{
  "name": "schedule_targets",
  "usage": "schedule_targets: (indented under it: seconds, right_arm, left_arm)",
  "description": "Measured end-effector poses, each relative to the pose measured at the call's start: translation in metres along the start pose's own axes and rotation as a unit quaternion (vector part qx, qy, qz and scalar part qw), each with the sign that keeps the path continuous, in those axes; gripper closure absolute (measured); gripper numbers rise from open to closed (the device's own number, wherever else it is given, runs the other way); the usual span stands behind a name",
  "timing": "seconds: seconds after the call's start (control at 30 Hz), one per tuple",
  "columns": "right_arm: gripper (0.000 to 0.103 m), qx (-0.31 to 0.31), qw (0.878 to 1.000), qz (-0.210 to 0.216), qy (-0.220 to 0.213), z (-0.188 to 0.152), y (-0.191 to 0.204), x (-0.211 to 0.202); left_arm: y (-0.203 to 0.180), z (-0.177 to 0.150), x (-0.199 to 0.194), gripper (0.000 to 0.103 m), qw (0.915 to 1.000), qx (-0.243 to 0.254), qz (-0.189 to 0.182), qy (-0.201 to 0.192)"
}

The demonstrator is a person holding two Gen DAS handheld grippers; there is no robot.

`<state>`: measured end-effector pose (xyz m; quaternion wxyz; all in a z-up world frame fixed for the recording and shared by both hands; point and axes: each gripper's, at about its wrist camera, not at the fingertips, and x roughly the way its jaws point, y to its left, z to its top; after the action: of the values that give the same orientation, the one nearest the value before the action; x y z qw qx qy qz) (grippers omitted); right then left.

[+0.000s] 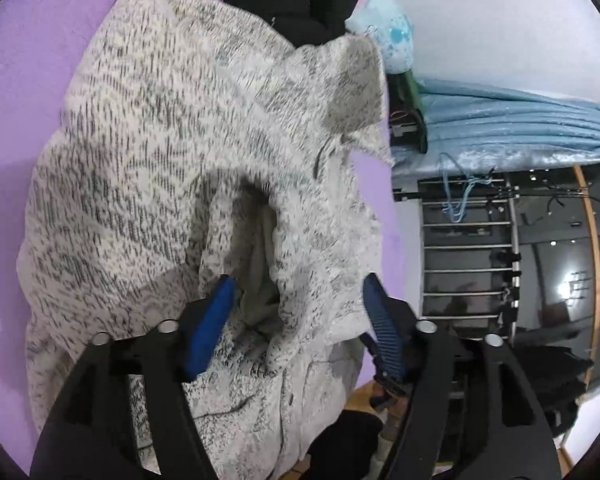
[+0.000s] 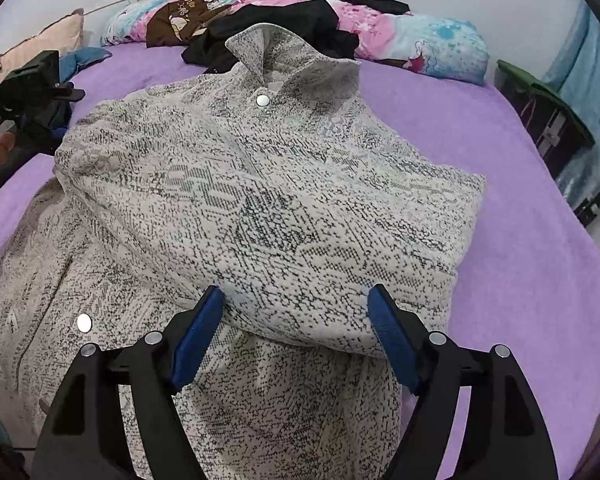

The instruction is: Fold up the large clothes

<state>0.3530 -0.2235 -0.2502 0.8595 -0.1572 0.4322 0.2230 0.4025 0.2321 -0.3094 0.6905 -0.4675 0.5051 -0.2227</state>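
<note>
Purple cloth covers the bed [image 2: 520, 220], and spread over its middle lies the task's large garment, a white-and-grey speckled knit jacket [image 2: 268, 200], its collar [image 2: 292, 56] standing up toward the far edge and its lower part hanging over the near edge. A sleeve is folded across the chest, ending in a squarish corner toward the right edge. Along the far edge lie a pink and blue printed pillow [image 2: 420, 44] and a heap of black clothes [image 2: 284, 24], the heap touching the jacket's collar. A light blue curtain [image 1: 520, 120] hangs beyond the bed in the left wrist view. The right hand-held gripper [image 2: 296, 320] stands released, blue fingers wide apart on either side of the folded sleeve's lower edge without pinching it. The left hand-held gripper [image 1: 296, 308] is likewise spread wide, with a raised fold of the jacket between its fingers. One snap button [image 2: 263, 100] sits under the collar, another [image 2: 84, 323] near the near-left corner.
</note>
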Motion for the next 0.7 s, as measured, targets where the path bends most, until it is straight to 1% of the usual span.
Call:
schedule_targets:
  seconds: [0.17,0.27,0.37,0.4,0.43,0.47,0.53,0.6,0.7]
  right_arm:
    - [0.029,0.000,1.000,-0.003,-0.002,-0.003,-0.003,-0.003]
    - [0.029,-0.008,1.000,-0.019,0.005,-0.008,-0.005,-0.002]
    - [0.028,-0.009,0.999,-0.029,0.013,-0.012,-0.009,0.001]
    - [0.027,-0.009,0.999,-0.033,0.014,-0.013,-0.010,0.001]
    - [0.024,-0.011,0.999,-0.038,0.015,-0.014,-0.011,0.002]
    - [0.023,-0.012,0.999,-0.045,0.015,-0.015,-0.011,0.002]
    - [0.023,-0.016,0.998,-0.054,0.018,-0.017,-0.013,0.003]
    - [0.022,-0.019,0.998,-0.060,0.020,-0.018,-0.015,0.004]
    - [0.022,-0.025,0.997,-0.076,0.019,-0.021,-0.022,0.002]
  left_arm:
    - [-0.005,-0.005,0.017,0.037,0.9998,0.010,0.000,0.015]
    - [-0.008,-0.006,0.029,0.037,0.9995,0.021,0.009,0.023]
    - [-0.009,-0.008,0.034,0.042,0.9992,0.028,0.022,0.016]
    - [-0.008,-0.009,0.035,0.056,0.9992,0.029,0.023,0.015]
    - [-0.007,-0.009,0.038,0.073,0.9991,0.029,0.024,0.020]
    - [-0.007,-0.009,0.039,0.079,0.9991,0.027,0.024,0.022]
    - [-0.007,-0.011,0.043,0.088,0.9989,0.034,0.022,0.023]
    - [-0.008,-0.011,0.043,0.091,0.9988,0.039,0.025,0.017]
    - [-0.011,-0.010,0.037,0.094,0.9993,0.036,0.013,0.007]
